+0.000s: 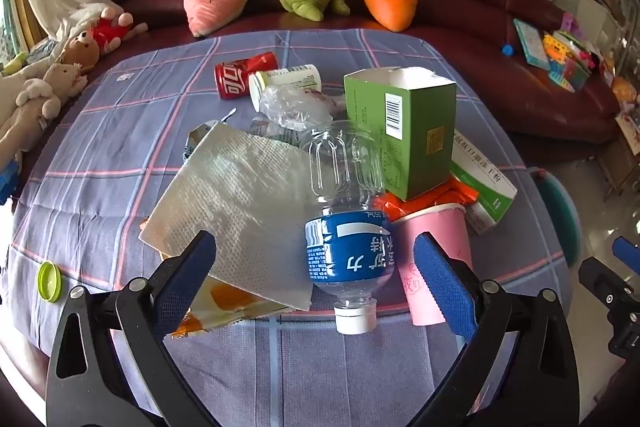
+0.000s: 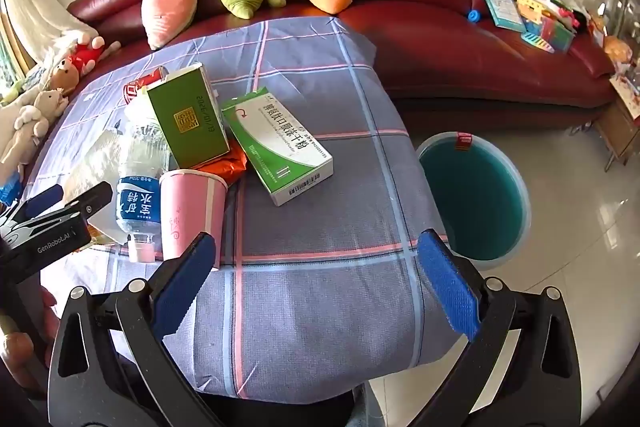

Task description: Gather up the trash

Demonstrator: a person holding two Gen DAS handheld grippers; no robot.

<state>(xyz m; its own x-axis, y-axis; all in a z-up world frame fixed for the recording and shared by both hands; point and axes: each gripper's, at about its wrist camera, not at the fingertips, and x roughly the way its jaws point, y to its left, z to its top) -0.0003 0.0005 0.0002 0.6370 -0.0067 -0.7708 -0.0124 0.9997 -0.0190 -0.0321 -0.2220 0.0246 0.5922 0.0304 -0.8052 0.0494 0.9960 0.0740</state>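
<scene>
Both the left gripper [image 1: 316,279] and right gripper [image 2: 316,283] hold jaws spread and empty, the water bottle [image 1: 344,211] lying on the tabletop [image 2: 320,267] just beside the pink cup [image 2: 192,211], left gripper nearest.

Orange wrapper [image 1: 424,201] mostly buried under green box [image 1: 404,131]. Snack packet [image 1: 216,311] half under tissue [image 1: 236,203]. Bin [image 1: 560,211] cut by table edge; small print unreadable.

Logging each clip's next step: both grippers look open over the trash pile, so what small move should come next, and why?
Probably ease the left gripper forward and close on the water bottle. It lies capped end toward the gripper, between the open jaws, nearest of the pile. The bin waits on the floor, right of the table.
</scene>
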